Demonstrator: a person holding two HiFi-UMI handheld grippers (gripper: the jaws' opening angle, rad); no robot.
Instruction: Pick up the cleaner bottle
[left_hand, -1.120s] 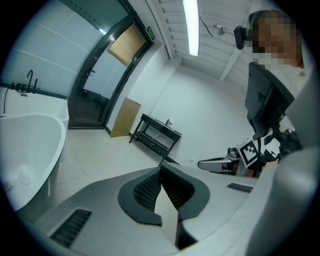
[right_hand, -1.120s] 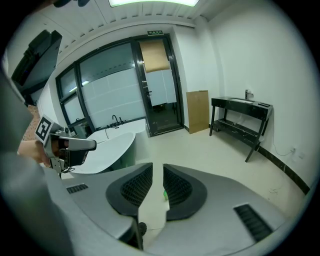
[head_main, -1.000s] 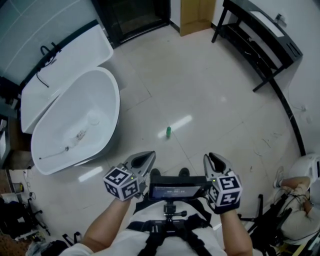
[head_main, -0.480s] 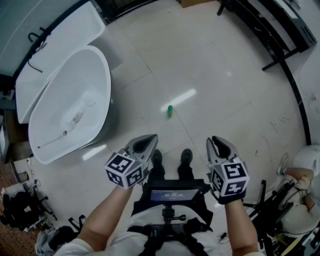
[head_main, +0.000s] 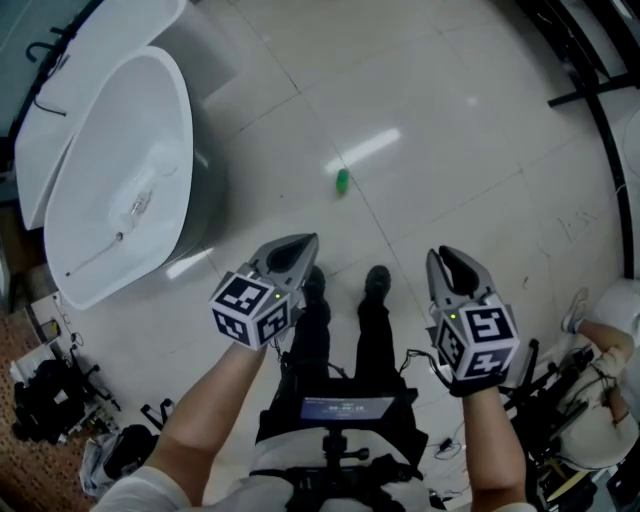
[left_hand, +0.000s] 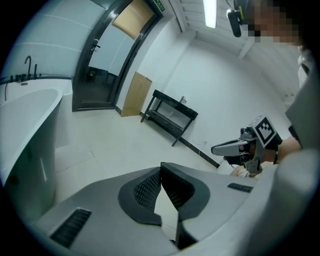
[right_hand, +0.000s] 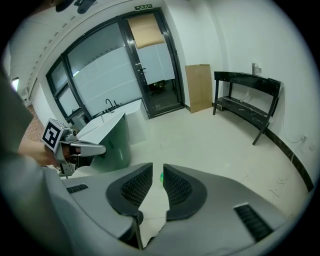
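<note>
The cleaner bottle (head_main: 342, 180) is a small green bottle standing alone on the pale tiled floor, well ahead of both grippers. In the right gripper view the cleaner bottle (right_hand: 162, 177) shows as a green speck through the slit between the jaws. My left gripper (head_main: 296, 243) hangs over the floor near the person's left shoe, shut and empty, its tips touching (left_hand: 161, 167). My right gripper (head_main: 447, 255) hovers level with it on the right, its jaws a narrow slit apart (right_hand: 158, 170) with nothing held. Each gripper shows in the other's view: the right gripper (left_hand: 215, 148), the left gripper (right_hand: 102, 149).
A white bathtub (head_main: 100, 180) on a grey base fills the left side. A black metal rack (head_main: 590, 60) lines the far right wall. The person's black shoes (head_main: 377, 280) stand between the grippers. Bags and cables (head_main: 40, 400) lie at lower left; a seated person's leg (head_main: 605, 330) is at right.
Both grippers have sunk toward the floor and edged forward. The head camera has tipped further down, so the bottle and tub sit higher in the picture. Neither gripper's jaws changed.
</note>
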